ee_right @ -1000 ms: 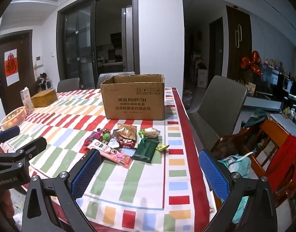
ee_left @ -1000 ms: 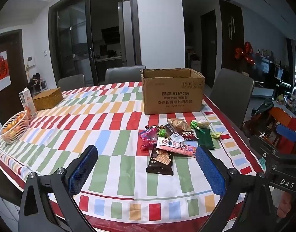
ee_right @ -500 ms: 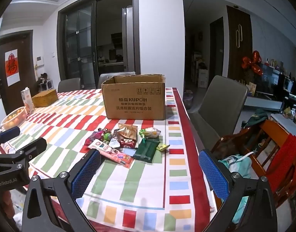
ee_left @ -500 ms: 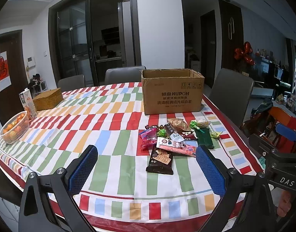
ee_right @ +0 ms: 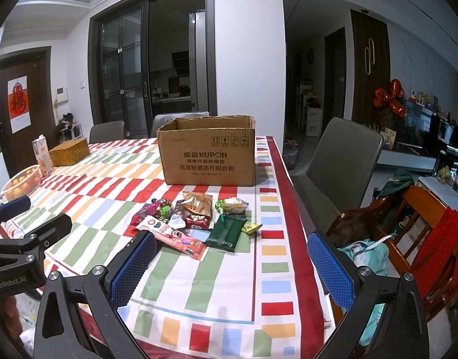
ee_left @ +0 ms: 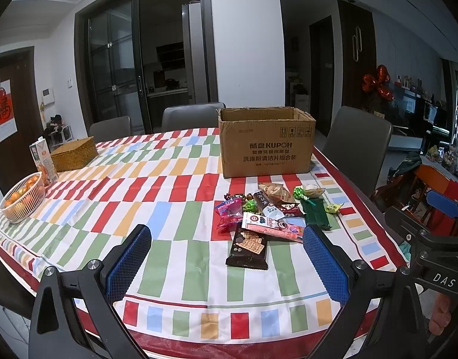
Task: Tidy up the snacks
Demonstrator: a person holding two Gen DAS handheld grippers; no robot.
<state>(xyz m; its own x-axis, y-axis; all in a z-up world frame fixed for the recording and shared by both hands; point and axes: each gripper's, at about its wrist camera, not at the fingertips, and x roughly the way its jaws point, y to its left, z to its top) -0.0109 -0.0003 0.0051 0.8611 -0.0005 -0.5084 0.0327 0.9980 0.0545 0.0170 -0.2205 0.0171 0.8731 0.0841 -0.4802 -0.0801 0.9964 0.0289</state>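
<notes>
Snacks (ee_left: 269,220) are lying in a loose heap on the striped tablecloth (ee_left: 115,209), just in front of the open cardboard box (ee_left: 266,145), near the table's right edge; none are sitting in the box as far as I am seeing, though its inside is hidden from both wrist views.

I am holding the left gripper (ee_left: 227,264) low over the near edge of the table, its jaws spread wide and gripping nothing. I am holding the right gripper (ee_right: 232,267) the same way, fully released, and hovering beside the left one, which is showing at the left of its view.

Going down in size within the heap: the dark biscuit packet (ee_left: 249,249) is lying nearest me, a long pink packet (ee_right: 176,236) is overlapping it, a flat green pouch (ee_right: 227,233) is resting to the right, and small wrapped candies (ee_right: 251,227) are scattering around the edges.

I am judging that sorting has not begun. The risks I am weighing: the packets are overlapping, so closing on one may be dragging its neighbours along; the flat wrappers are offering little to pinch and may be slipping; the small candies near the table edge may be getting knocked to the floor.
</notes>
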